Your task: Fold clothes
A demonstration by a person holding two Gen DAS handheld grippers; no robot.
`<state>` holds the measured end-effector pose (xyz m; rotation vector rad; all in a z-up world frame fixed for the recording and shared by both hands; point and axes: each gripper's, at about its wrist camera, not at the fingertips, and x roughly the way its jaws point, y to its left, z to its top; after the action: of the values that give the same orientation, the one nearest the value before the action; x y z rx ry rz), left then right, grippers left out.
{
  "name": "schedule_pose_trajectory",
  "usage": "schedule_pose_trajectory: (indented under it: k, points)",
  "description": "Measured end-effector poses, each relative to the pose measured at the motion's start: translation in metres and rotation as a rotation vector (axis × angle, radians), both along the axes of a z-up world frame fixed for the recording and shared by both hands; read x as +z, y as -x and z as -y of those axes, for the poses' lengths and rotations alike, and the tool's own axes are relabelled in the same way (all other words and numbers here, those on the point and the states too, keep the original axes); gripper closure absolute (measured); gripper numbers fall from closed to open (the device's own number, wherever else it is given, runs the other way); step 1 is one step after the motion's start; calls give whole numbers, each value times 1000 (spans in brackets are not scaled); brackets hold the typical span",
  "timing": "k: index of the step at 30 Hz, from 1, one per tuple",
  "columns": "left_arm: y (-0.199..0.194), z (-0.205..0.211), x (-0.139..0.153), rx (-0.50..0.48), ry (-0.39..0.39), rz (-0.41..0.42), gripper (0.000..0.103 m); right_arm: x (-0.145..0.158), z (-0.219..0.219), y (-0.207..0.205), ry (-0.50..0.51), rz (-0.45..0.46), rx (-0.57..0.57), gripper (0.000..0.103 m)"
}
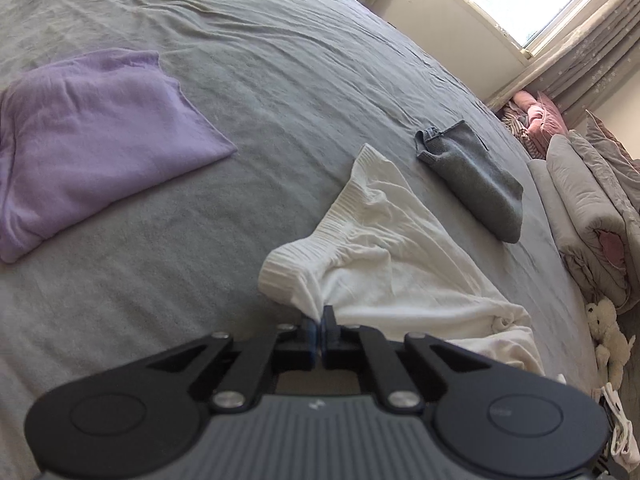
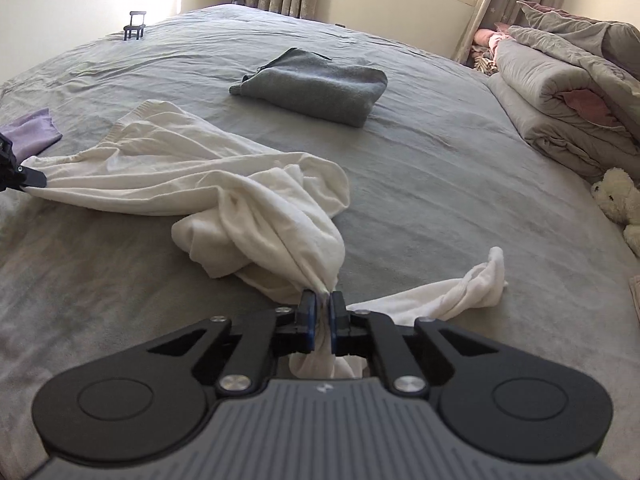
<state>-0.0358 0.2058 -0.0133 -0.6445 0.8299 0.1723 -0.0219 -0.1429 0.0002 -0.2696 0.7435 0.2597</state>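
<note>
White garment (image 2: 208, 184) is pinched at both ends on the bed (image 2: 420, 184): right gripper (image 2: 323, 300) clamped lower centre, left gripper (image 2: 28, 178) clamped mid-left, long axis slack between them.

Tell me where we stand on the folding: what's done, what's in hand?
Done: purple garment and grey garment lie folded on the bed. In hand: left gripper and right gripper are each shut on a different part of the crumpled white garment. Left: spreading and folding it.
</note>
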Motion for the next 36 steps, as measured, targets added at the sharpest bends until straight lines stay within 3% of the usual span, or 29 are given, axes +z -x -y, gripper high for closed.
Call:
schedule_pose_trajectory:
  k: [7, 17, 28, 36]
  points:
    - [23, -18, 8, -12, 42, 20, 101, 19, 29, 20, -53, 1, -31, 97]
    - [50, -26, 16, -62, 21, 20, 101, 27, 16, 64, 36, -11, 85, 97]
    - [73, -28, -13, -82, 26, -69, 101, -2, 8, 86, 102, -164, 163, 97]
    - [70, -23, -24, -82, 7, -90, 100, -21, 10, 79, 72, -232, 139, 97]
